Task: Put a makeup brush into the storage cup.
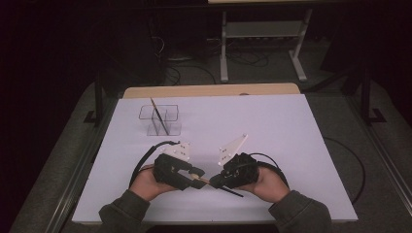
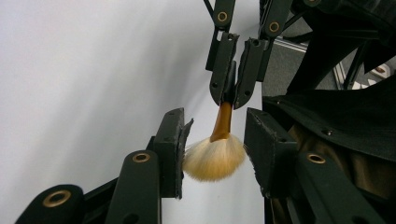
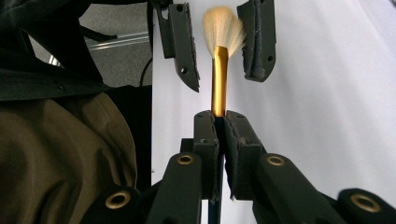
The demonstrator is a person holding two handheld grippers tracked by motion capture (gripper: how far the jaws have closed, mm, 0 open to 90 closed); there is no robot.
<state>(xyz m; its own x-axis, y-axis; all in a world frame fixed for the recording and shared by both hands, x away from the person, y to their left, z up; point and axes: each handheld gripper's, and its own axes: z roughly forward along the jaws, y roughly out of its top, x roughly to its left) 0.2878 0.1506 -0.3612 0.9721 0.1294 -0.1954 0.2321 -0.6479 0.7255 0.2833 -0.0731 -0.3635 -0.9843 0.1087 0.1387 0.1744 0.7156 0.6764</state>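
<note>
Standing brush (image 1: 159, 115) in clear holder (image 1: 160, 120)

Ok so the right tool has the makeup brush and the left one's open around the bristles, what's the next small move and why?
Probably shut the left tool gently, ideally shifted onto the gold ferrule rather than the bristles. Its jaws stand open on either side of the gold-handled makeup brush with pale bristles, which the right tool clamps by the handle, so a handover looks set up.
</note>
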